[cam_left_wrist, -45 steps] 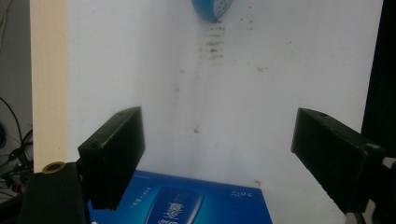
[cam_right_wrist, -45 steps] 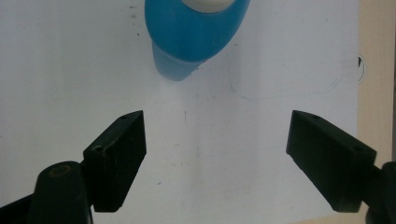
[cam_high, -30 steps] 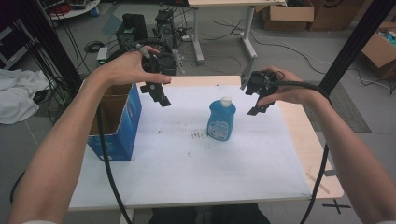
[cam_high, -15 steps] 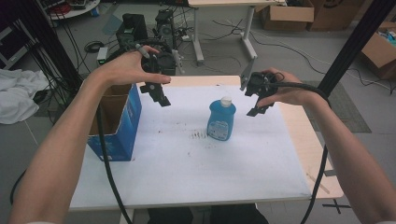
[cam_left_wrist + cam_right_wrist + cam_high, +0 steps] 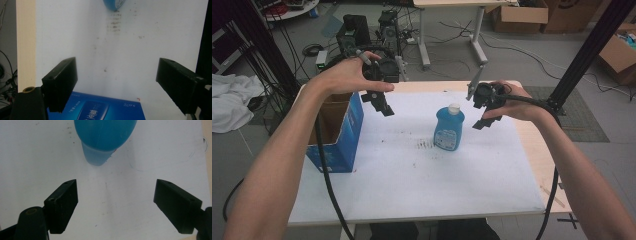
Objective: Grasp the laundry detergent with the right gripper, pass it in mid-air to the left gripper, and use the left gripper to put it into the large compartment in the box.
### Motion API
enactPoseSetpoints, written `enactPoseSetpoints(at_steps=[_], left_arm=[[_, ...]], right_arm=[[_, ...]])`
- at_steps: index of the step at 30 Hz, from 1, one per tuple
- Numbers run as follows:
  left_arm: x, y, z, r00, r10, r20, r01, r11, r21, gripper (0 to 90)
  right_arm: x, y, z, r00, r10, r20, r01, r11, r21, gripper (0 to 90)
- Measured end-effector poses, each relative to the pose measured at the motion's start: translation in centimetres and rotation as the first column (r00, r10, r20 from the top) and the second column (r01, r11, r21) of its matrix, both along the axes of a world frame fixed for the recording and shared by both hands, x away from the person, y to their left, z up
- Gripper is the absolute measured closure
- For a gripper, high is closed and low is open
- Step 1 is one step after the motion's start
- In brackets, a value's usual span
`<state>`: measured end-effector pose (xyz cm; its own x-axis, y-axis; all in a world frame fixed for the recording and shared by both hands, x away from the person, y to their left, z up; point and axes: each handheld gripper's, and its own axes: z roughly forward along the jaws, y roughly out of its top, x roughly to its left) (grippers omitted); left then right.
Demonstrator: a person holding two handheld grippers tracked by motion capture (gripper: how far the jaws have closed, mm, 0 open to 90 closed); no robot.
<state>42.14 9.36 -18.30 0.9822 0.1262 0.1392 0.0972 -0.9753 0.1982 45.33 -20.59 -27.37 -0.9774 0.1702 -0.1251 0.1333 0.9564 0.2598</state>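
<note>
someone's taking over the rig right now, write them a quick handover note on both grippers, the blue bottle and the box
Left gripper: open, holding nothing, held above the white mat beside the blue box.
Right gripper: open, holding nothing, just to the right of the blue bottle, jaws not touching it.
Bottle: upright near the middle of the white mat, white cap on.
Box: at the table's left edge, top open; its inside is hard to see.
Done: nothing gripped so far.
Left: probably close the right gripper on the bottle and carry it to the box, though that is a guess from the layout.
</note>
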Motion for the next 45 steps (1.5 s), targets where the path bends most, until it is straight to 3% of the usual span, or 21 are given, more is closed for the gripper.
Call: enactPoseSetpoints(at_steps=[11,18,29,34,41,42,44,45], left_arm=[[0.0,0.2,-0.6,1.0000,0.000,-0.005,0.000,1.0000,-0.008,18.1],[0.0,0.4,-0.7,1.0000,0.002,-0.006,-0.002,0.9999,-0.013,18.2],[0.0,0.5,-0.7,1.0000,0.005,-0.004,-0.005,0.9999,-0.012,18.2],[0.0,0.5,-0.8,1.0000,0.006,-0.005,-0.006,0.9999,-0.016,18.2],[0.0,0.6,-0.9,1.0000,0.006,-0.006,-0.006,0.9999,-0.014,18.1],[0.0,0.7,-0.9,0.9999,0.008,-0.007,-0.008,0.9998,-0.016,18.1],[0.0,0.7,-0.9,0.9999,0.009,-0.008,-0.009,0.9999,-0.010,18.1],[0.0,0.8,-0.9,0.9999,0.011,-0.008,-0.011,0.9999,-0.011,18.2]], right_arm=[[-0.6,0.1,-1.4,0.9944,-0.104,-0.016,0.106,0.990,0.099,18.8],[-0.9,0.4,-2.6,0.9912,-0.131,-0.018,0.132,0.981,0.141,18.6],[-1.3,1.0,-3.9,0.9853,-0.167,-0.039,0.171,0.949,0.266,18.4],[-1.4,1.2,-4.6,0.9828,-0.179,-0.044,0.184,0.937,0.296,18.5],[-1.3,1.7,-5.2,0.9788,-0.201,-0.040,0.204,0.929,0.309,18.4],[-1.2,1.8,-5.4,0.9770,-0.209,-0.041,0.211,0.921,0.327,18.4],[-1.2,1.8,-5.5,0.9761,-0.214,-0.038,0.214,0.919,0.330,18.4],[-1.1,1.9,-5.8,0.9740,-0.224,-0.033,0.222,0.913,0.341,18.3]])
